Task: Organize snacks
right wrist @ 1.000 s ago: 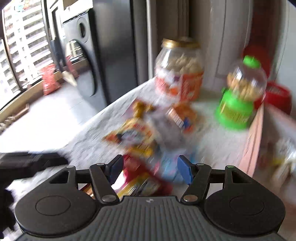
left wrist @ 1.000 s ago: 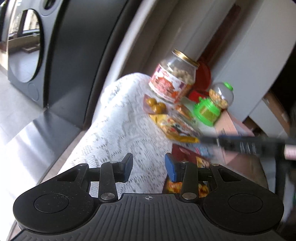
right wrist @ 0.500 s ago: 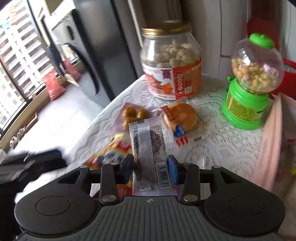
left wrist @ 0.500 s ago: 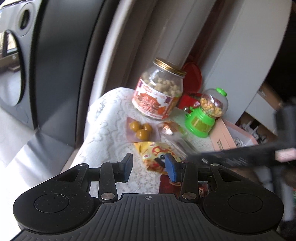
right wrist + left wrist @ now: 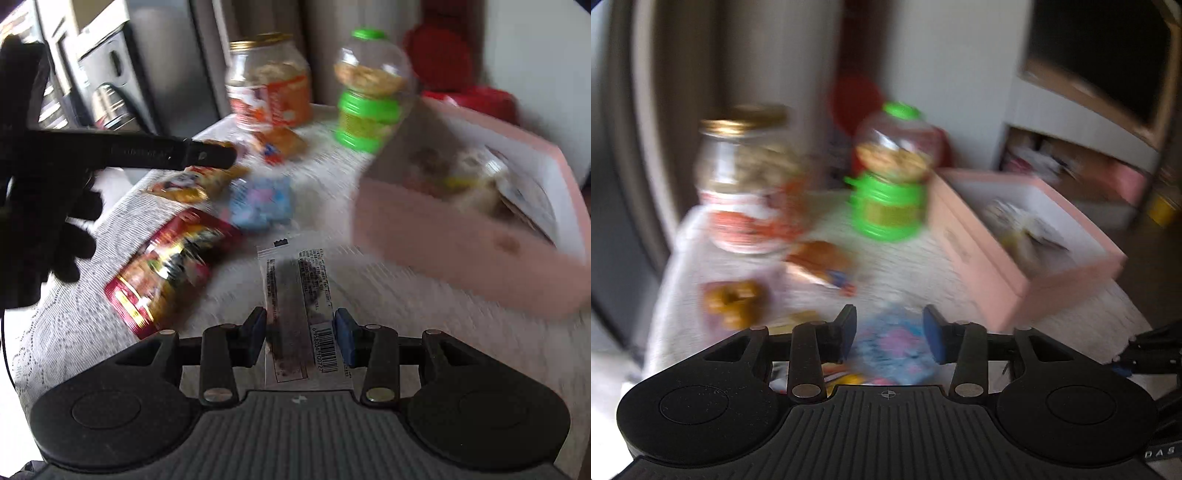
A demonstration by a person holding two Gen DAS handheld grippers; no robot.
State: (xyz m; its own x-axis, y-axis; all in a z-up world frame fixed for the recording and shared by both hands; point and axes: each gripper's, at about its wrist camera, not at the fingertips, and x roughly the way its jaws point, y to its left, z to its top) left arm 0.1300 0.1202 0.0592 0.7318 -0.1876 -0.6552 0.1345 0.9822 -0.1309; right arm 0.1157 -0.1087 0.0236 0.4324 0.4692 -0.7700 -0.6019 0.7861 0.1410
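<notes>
My right gripper [image 5: 300,332] is shut on a clear snack packet [image 5: 295,295] with a barcode and holds it above the lace cloth, left of the pink box [image 5: 461,240]. My left gripper [image 5: 889,332] is open and empty above a blue packet [image 5: 890,350]. The left gripper also shows in the right wrist view [image 5: 210,157], over a yellow packet [image 5: 192,184]. A red packet [image 5: 166,269] and the blue packet [image 5: 262,203] lie on the cloth. The pink box [image 5: 1015,258] holds a few packets.
A gold-lidded jar [image 5: 746,184] and a green candy dispenser [image 5: 890,177] stand at the back. A bun packet [image 5: 820,258] and a packet of brown balls [image 5: 735,299] lie before them. Red containers [image 5: 443,62] stand behind. A dark appliance [image 5: 110,81] is left of the table.
My right gripper has pulled back and right toward the pink box with the clear packet in it. My left gripper has swung right, over the blue packet.
</notes>
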